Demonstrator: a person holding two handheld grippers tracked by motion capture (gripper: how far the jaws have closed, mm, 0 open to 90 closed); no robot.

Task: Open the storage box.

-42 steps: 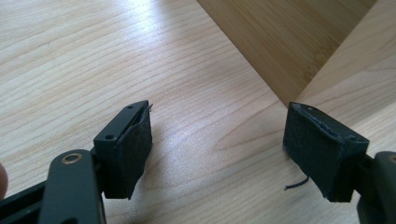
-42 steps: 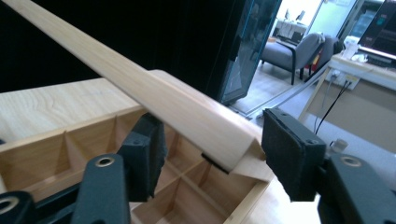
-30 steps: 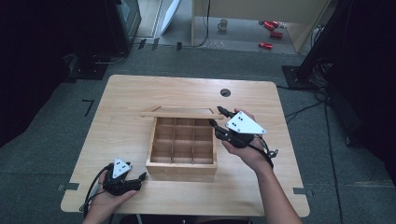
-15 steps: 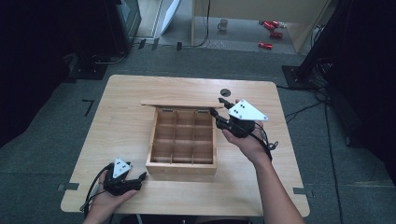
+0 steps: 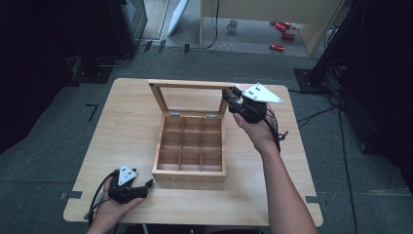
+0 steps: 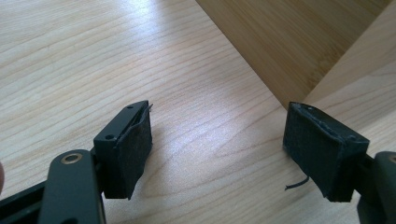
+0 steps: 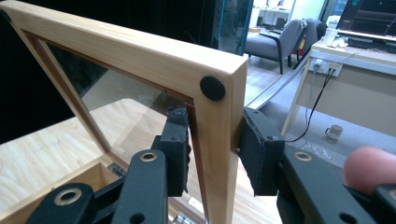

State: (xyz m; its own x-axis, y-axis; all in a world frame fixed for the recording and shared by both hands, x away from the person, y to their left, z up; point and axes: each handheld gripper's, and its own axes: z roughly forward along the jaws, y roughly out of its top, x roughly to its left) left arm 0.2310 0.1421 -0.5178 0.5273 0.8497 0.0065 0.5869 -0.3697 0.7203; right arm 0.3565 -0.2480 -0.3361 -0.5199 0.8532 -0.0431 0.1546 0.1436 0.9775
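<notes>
**Lid raised near upright; box open, release outstanding**

The box (image 5: pixel 190 146) stands at table (image 5: pixel 122 122) centre, its nine compartments exposed and, as far as the high view shows, empty. The lid (image 5: pixel 192 97), a wooden frame with a clear pane, is hinged along the box's 12 o'clock edge and stands close to upright, leaning slightly toward 12 o'clock.

The right gripper (image 5: pixel 233 100) is at the lid's 3 o'clock corner. In the right gripper view its jaws are closed on the frame's side rail (image 7: pixel 217 140), one pad on the pane side, one on the outer edge, just below a round black bumper (image 7: pixel 212 88).

The left gripper (image 5: pixel 141 187) lies on the table at 7 o'clock of the box, near its front corner and apart from it. Its jaws stand wide apart with nothing between them; its own view shows bare tabletop and the box wall (image 6: pixel 280 42) ahead.

Judgement: opening is largely done. Remaining: tip the lid to its rest position and let go. Whether the hinges hold it there cannot be told.
</notes>
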